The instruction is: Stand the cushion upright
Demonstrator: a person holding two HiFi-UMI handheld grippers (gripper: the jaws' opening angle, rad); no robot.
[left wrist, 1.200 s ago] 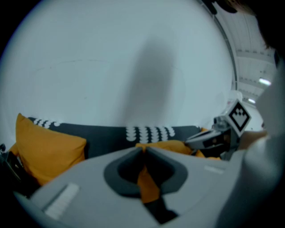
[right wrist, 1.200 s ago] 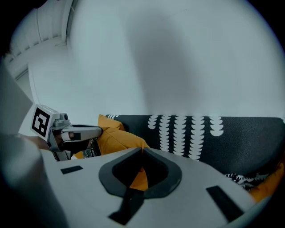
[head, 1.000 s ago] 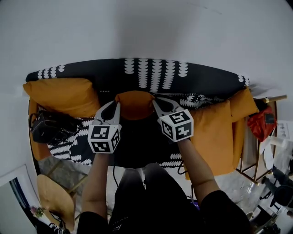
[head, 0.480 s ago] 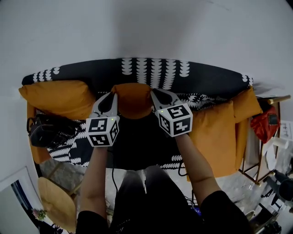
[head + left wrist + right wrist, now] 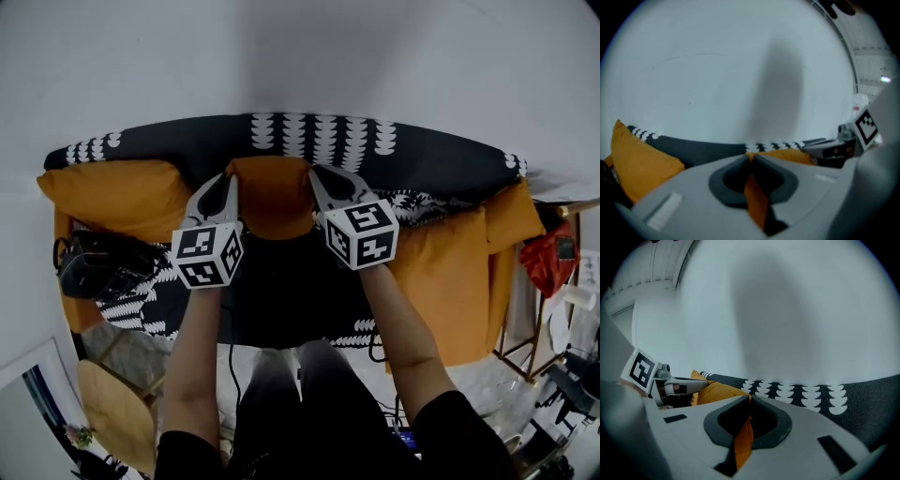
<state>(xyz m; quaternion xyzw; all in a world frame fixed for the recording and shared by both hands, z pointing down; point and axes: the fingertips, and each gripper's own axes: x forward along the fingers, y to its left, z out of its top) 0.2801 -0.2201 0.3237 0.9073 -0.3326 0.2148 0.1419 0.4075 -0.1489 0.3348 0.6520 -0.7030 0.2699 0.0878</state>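
Left claw (image 5: pixel 223 180) pinched the cushion (image 5: pixel 274 197) by its left edge. In the left gripper view a fold of orange fabric ran down between the jaws. They were easing apart a little, but the tips met on the cloth. The right claw (image 5: pixel 323 173) had the opposite edge, its jaws pressed together on another orange fold, which showed plainly in the right gripper view. I held both claws side by side, pointing away from me and tilted somewhat downward, with their marker cubes (image 5: pixel 208 255) nearest to me.

The cushion hung between the two claws in the middle of the sofa (image 5: pixel 309 141). Its upper part was up against the black backrest with the rows of white scallop shapes. I could not tell whether its lower edge touched the seat.

To my left an orange pillow (image 5: pixel 112 197) sat in the sofa's corner, and a black bag (image 5: pixel 98 267) lay just in front of it. To my right an orange throw (image 5: pixel 441 272) covered that end of the seat. A plain pale wall (image 5: pixel 300 56) rose behind the backrest.
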